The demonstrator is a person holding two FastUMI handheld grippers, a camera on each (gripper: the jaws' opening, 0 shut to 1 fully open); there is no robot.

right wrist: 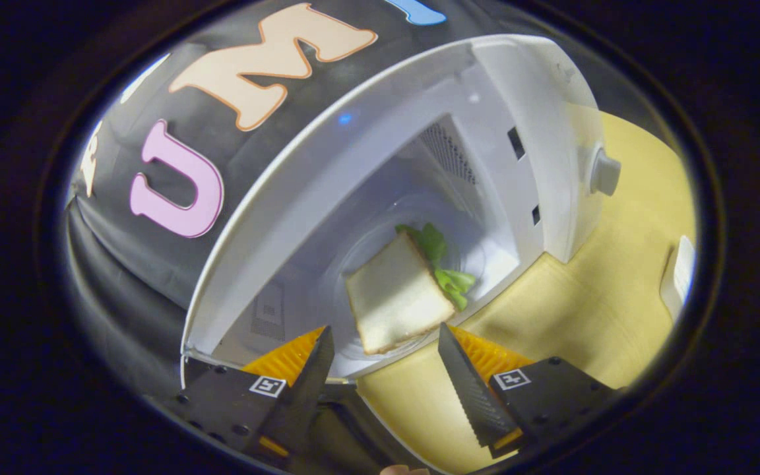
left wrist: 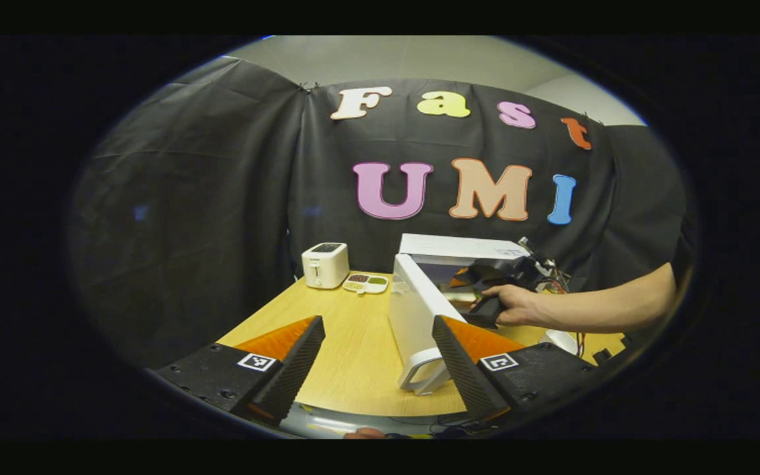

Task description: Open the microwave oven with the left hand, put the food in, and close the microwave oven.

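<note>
Sandwich (right wrist: 395,298) just beyond right claw (right wrist: 385,359)

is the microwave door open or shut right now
Open. The microwave door swings out over the table toward the left tongs, and the sandwich lies in the bared cavity, ahead of the open right tongs.

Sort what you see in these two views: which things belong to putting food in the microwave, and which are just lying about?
Part of the job:
microwave oven
its open door
sandwich with lettuce inside
left gripper, open
right gripper, open

Lying about:
toaster
small snack tray
</note>
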